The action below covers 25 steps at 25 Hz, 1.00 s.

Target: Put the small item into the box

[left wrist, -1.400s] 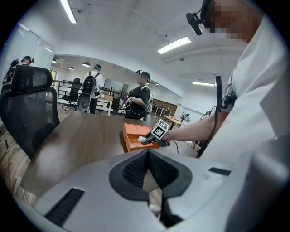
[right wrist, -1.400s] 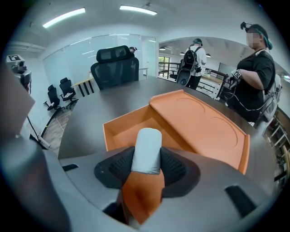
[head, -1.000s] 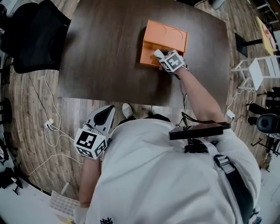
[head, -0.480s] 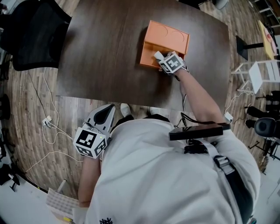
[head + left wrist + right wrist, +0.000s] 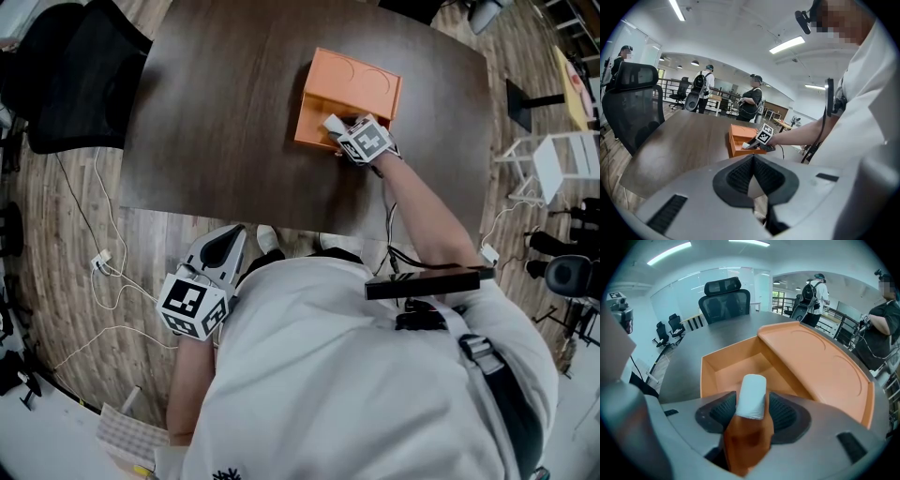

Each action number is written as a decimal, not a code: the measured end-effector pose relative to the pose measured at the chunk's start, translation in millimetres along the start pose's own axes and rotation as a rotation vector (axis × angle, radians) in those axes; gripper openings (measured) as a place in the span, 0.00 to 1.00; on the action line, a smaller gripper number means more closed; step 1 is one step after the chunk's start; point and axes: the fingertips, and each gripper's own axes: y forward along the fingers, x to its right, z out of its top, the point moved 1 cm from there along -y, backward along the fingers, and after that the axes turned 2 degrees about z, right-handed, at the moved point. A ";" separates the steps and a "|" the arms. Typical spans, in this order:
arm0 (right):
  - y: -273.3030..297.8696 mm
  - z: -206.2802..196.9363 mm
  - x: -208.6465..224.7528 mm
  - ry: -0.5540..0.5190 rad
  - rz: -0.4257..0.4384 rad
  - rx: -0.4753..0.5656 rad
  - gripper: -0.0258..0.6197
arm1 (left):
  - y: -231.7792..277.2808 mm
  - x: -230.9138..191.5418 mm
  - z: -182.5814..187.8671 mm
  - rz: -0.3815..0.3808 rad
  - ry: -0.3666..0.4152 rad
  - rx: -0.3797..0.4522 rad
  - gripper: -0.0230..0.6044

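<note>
Your right hand-held gripper [image 5: 749, 414] is opening its jaws around the small white roll [image 5: 751, 394] at mid-frame over the orange box [image 5: 708, 378]; it looks light and soft, so hold it gently across its middle.

The box [image 5: 352, 84] is orange, the small item [image 5: 751, 394] white, the table [image 5: 216, 122] dark brown, the chair [image 5: 66, 84] black.

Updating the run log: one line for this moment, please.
right gripper: jaws opening, white roll between them, over orange box | left gripper: shut, empty
</note>
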 end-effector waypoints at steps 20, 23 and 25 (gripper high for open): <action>-78.3 -2.3 -11.5 -0.014 0.005 0.174 0.32 | 28.5 56.6 11.0 -0.035 0.052 0.021 0.05; -94.7 -7.5 -16.5 -0.001 0.011 0.210 0.28 | 35.6 66.3 12.6 -0.041 0.061 0.028 0.05; -106.1 -13.7 -21.4 0.008 0.015 0.231 0.25 | 40.0 73.7 12.5 -0.043 0.068 0.031 0.05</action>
